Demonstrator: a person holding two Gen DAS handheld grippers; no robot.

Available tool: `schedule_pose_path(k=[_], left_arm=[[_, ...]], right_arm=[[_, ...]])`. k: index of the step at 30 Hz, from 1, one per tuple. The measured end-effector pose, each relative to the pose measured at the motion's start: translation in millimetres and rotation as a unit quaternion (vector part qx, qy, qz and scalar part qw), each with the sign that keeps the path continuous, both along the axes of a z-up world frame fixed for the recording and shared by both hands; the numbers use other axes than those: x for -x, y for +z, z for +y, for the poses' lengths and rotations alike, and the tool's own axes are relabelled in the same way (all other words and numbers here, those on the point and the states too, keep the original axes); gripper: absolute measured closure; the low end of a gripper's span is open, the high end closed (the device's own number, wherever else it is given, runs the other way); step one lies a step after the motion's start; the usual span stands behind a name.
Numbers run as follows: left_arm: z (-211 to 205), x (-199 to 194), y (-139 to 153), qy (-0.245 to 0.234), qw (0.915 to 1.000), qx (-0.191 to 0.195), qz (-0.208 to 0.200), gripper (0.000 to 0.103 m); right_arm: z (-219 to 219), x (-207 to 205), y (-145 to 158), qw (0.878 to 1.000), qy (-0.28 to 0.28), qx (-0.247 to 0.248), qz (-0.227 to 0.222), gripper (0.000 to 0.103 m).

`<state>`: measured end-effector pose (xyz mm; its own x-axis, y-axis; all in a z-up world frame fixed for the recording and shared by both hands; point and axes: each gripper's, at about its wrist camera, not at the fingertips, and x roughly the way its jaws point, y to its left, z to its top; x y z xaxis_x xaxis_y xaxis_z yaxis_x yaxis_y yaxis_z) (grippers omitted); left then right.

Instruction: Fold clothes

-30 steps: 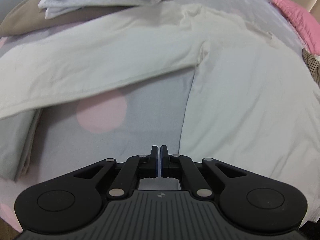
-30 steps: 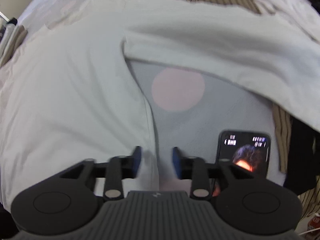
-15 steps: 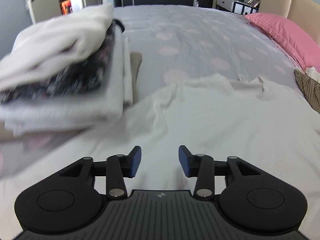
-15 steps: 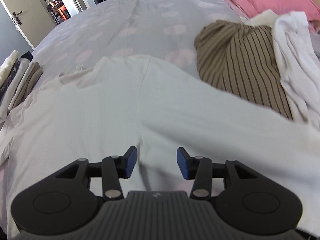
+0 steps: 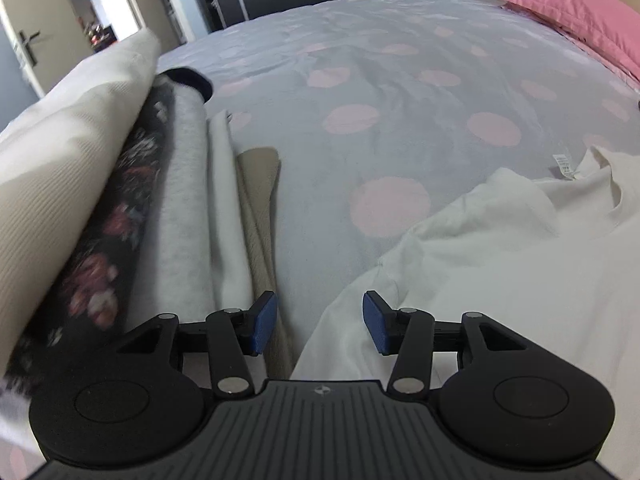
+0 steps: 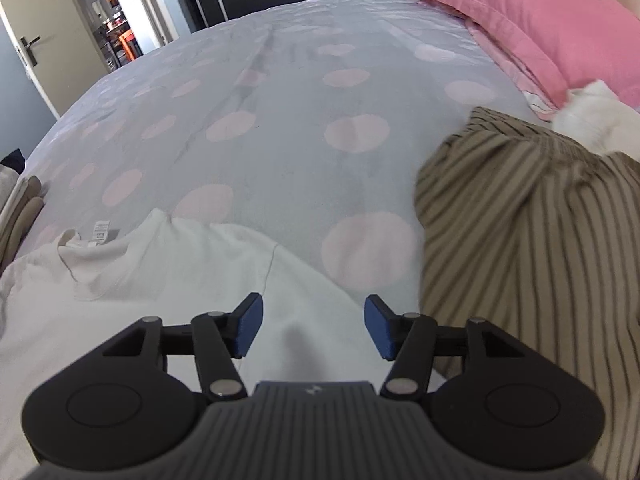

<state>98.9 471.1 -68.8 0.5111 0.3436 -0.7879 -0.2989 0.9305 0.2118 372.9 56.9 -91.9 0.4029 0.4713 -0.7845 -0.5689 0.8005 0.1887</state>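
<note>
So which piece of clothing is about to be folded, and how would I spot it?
Start from the grey bedspread with pink dots. At its near edge, under both open grippers, lies the plain cream long-sleeved top spread flat, its small white neck label showing. Unlike the brown striped garment beside it, it has no pattern.

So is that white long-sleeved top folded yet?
Not yet: the white long-sleeved top lies spread on the bed, collar and label showing.
</note>
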Motion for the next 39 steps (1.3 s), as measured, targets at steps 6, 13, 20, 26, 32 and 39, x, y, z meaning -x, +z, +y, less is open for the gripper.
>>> schedule_pose_path(k=[6,13,20,26,32,39], left_arm=[[-12,-17,-23,-0.048,0.9983,0.023,0.025,0.073],[-16,-15,-18,-0.026,0.9991,0.026,-0.022,0.103],[-7,-32,-16,0.007,0.9999,0.005,-0.014,0.103],[1,-40,-28,0.018,0.9988,0.041,0.020,0.095],[7,-51,4,-0.004,0.9939,0.098,-0.050,0.059],[-17,-106,-12,-0.037,0.9915,0.120,-0.035,0.060]], right_arm=[[12,-18,-28,1.000,-0.002,0.005,0.007,0.043],[15,-13,-15,0.999,0.022,0.008,-0.038,0.101],[18,-19,-5,0.998,-0.006,0.027,-0.063,0.102],[15,-26,-19,0.999,-0.008,0.032,-0.004,0.082],[21,-34,12,0.998,0.006,-0.050,-0.029,0.061],[95,-36,-1,0.996,0.078,-0.036,-0.028,0.063]])
